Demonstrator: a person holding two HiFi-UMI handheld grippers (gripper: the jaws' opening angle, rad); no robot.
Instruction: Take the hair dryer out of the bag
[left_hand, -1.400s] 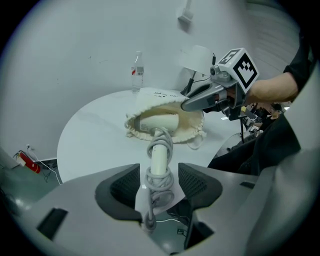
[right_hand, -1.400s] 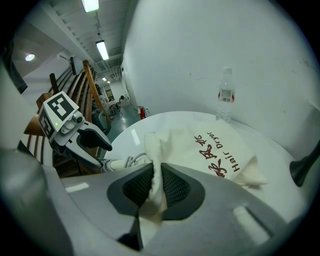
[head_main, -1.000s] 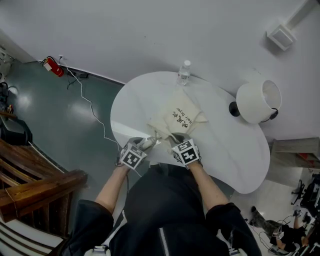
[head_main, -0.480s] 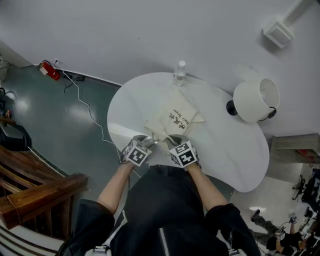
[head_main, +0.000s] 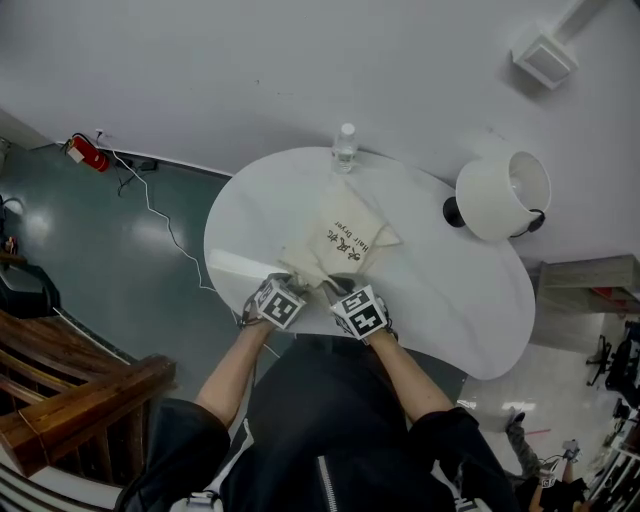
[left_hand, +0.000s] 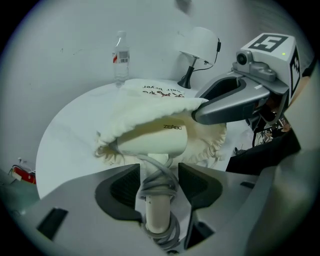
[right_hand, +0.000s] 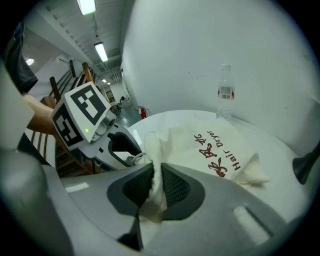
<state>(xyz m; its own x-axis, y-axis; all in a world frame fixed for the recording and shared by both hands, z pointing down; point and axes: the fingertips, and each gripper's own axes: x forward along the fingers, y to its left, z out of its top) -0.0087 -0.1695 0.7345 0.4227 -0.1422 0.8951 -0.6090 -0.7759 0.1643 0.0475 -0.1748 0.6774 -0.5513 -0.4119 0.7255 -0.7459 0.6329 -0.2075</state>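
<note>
The hair dryer (left_hand: 150, 140), cream-white, lies on its side at the near edge of the worktop (head_main: 440, 300). Its barrel sits in the gathered mouth of the drawstring bag (head_main: 345, 240), with the cloth draped over its top. Its handle (left_hand: 159, 212) sticks out of the bag toward the person, and the grey cord (left_hand: 159, 187) is wound round it.

The left tool (left_hand: 159, 170) reaches down over that handle. Its jaws stand wide apart, one on each side of the handle and close beside the cord coils, without visibly squeezing them.

The right tool (right_hand: 156, 182) is just beside it, with its jaws clamped together on a fold of cloth at the rim of the bag's mouth. The bag is pale, with "Hair Dryer" printed on it in dark red, and lies flat toward the middle of the worktop.

Past the bag, a clear water bottle (head_main: 344, 148) stands upright at the far edge by the wall. To the right, well apart from the bag, is a table lamp (head_main: 503, 195) with a white shade. A red fire extinguisher (head_main: 78, 152) lies on the grey-green floor (head_main: 120, 250) at far left.
</note>
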